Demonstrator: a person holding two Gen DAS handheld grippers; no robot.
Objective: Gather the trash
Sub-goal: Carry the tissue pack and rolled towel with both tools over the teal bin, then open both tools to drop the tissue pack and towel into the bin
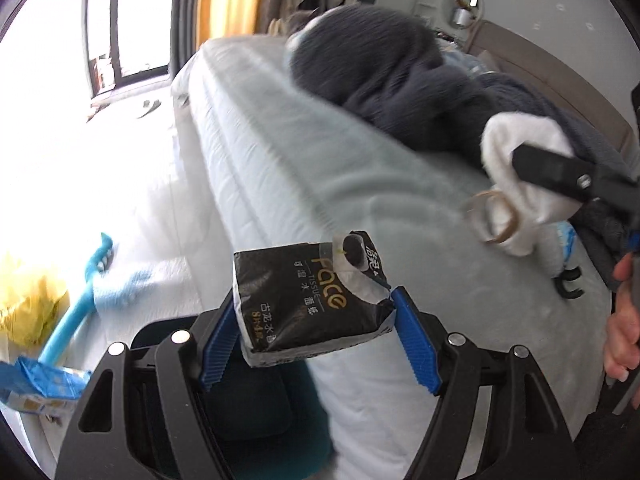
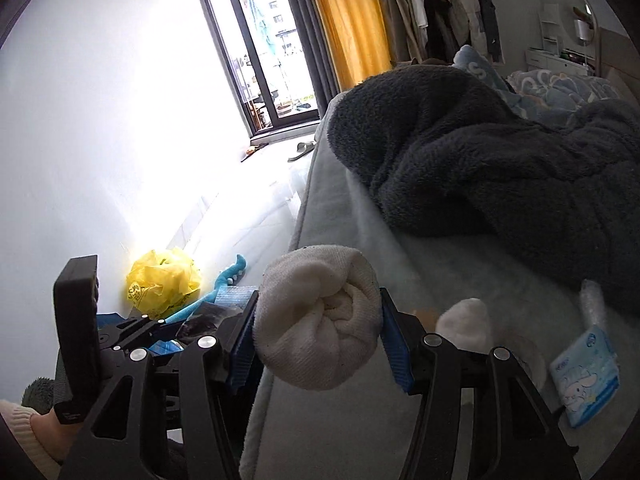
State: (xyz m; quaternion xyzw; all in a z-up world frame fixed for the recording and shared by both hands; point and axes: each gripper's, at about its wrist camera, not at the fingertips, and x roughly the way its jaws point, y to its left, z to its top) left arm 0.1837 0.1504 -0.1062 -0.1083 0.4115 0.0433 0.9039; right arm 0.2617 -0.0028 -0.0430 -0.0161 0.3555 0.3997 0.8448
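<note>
Black tissue pack sits clamped in the left claw, the white rolled sock clamped in the right claw; both are lifted beside the bed, likely for carrying to disposal.

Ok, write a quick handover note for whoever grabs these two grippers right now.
Left gripper: shut on a black tissue pack, held past the bed edge.
Right gripper: shut on a rolled white sock, also over the bed edge.
Done: both items are lifted.
Left: neither is dropped off yet. On the bed remain a blue-and-white tissue pack and a second white piece. On the floor lie a yellow bag and a blue wrapper.
</note>
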